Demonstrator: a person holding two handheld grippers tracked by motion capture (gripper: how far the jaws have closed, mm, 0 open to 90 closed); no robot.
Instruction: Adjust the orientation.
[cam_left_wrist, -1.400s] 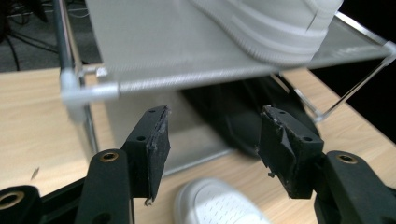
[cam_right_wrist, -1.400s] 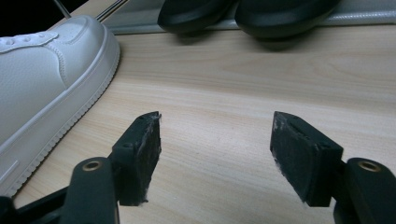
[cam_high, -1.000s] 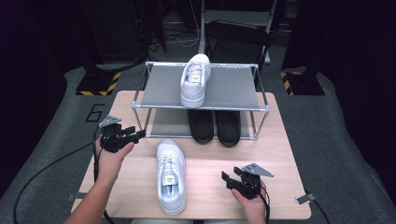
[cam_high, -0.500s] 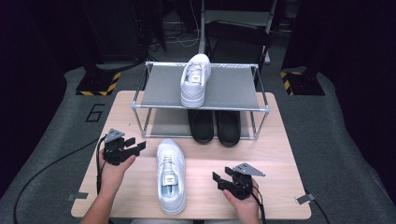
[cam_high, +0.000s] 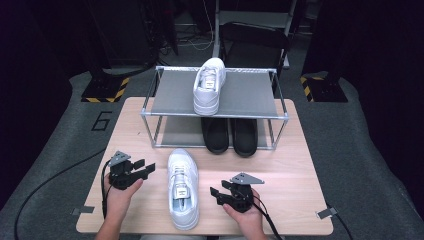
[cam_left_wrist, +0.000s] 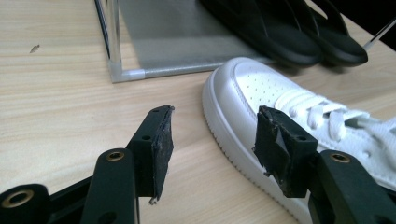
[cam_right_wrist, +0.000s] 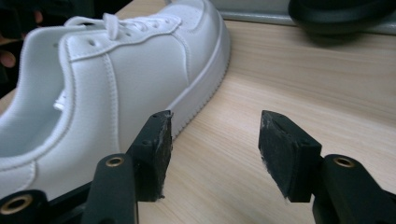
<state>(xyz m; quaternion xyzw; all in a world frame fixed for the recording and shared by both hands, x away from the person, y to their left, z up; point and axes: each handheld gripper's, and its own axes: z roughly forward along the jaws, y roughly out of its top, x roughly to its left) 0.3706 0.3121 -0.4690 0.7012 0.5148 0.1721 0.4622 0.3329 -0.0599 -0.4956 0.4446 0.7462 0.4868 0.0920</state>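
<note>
Between 2 open grippers lies a smooth white sneaker (cam_high: 183, 189).

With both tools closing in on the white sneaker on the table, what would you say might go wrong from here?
The white sneaker lies free between the open left tool and right tool, so an uneven push from one side might slide or spin it. Lifted onto the rack, it could knock the sneaker on top.

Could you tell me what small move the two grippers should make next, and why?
Probably ease both inward onto the white sneaker: the left gripper and right gripper flank it with jaws open and nothing between them, the right's having just been closing slightly.
</note>
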